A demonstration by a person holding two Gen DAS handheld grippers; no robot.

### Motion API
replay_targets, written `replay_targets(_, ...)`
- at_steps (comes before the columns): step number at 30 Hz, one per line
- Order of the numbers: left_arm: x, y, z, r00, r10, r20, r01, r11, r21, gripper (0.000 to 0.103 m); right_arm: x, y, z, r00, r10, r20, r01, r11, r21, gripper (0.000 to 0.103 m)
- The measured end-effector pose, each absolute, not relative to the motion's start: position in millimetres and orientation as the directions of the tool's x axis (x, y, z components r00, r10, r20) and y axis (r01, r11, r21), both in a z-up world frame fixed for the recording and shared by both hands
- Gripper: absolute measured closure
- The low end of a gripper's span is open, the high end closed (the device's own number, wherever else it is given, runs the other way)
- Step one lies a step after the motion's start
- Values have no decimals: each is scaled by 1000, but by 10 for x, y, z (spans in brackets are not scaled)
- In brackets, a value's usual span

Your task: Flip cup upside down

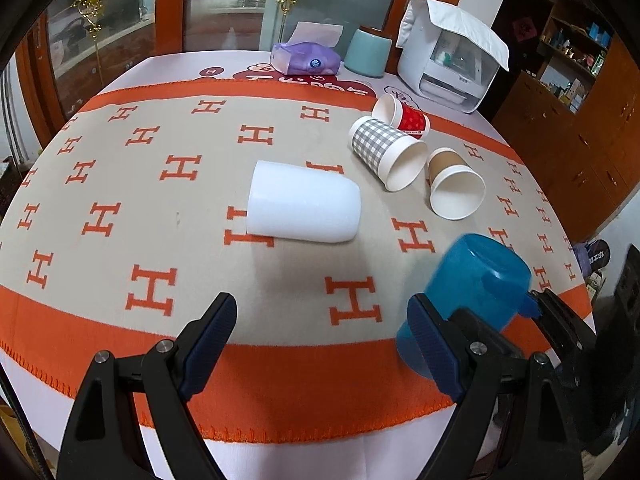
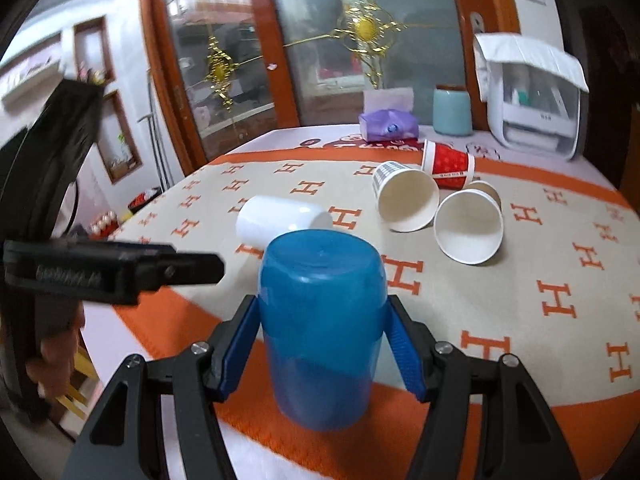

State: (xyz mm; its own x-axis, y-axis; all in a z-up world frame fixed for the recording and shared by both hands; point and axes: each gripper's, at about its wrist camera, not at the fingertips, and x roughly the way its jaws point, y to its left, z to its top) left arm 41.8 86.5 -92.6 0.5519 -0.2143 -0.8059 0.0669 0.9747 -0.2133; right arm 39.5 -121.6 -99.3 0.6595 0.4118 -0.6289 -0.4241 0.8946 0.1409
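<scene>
The blue cup (image 2: 322, 320) is between the two blue pads of the right gripper (image 2: 322, 344), which clasp it at both sides. The closed bottom of the cup points up and its open mouth points down toward the orange border of the cloth (image 2: 520, 264). In the right wrist view I cannot tell whether the rim already touches the cloth or is just above it. In the left wrist view the same cup (image 1: 472, 292) looks tilted, near the front right edge of the table, with the black fingers of the right gripper (image 1: 480, 332) around it.

The left gripper (image 1: 320, 344) has its jaws spread wide and nothing is between them — it is over the front edge of the cloth, to the left of the blue cup.

In the middle of the cloth a white cup (image 1: 302, 204) lies on its side. Further back on the right three paper cups also lie on their sides, close together: a grey checked cup (image 1: 386, 152), a red cup (image 1: 402, 116) behind it and a brown cup (image 1: 454, 182) to its right. At the far end of the table there are a purple tissue pack (image 1: 306, 58), a pale green jar (image 1: 368, 52) and a white appliance (image 1: 452, 54) with a cloth over its top.
</scene>
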Motion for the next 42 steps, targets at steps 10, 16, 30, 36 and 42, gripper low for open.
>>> replay_targets(10, 285, 822, -906, 562, -207, -801, 78, 977, -197, 17, 127, -1047, -1048, 709, 351, -612, -448, 894, -7, 40)
replay_targets(16, 216, 815, -849, 575, -191, -795, 80, 981, -178, 13, 90, -1075, -989, 699, 367, -614, -440, 897, 36, 33)
replay_targets(30, 26, 815, -742, 589, -179, -788, 79, 983, -164, 6, -145, -1333, -667, 718, 379, -584, -379, 916, 128, 28)
replay_targets(36, -108, 724, -629, 614, -156, -774, 96, 988, -123, 6, -228, -1415, -423, 727, 339, -597, -330, 935, 130, 28)
replay_targets(42, -193, 609, -449, 636, -134, -760, 109, 991, -84, 3, -268, -1442, -155, 726, 324, -606, -305, 942, 139, 28)
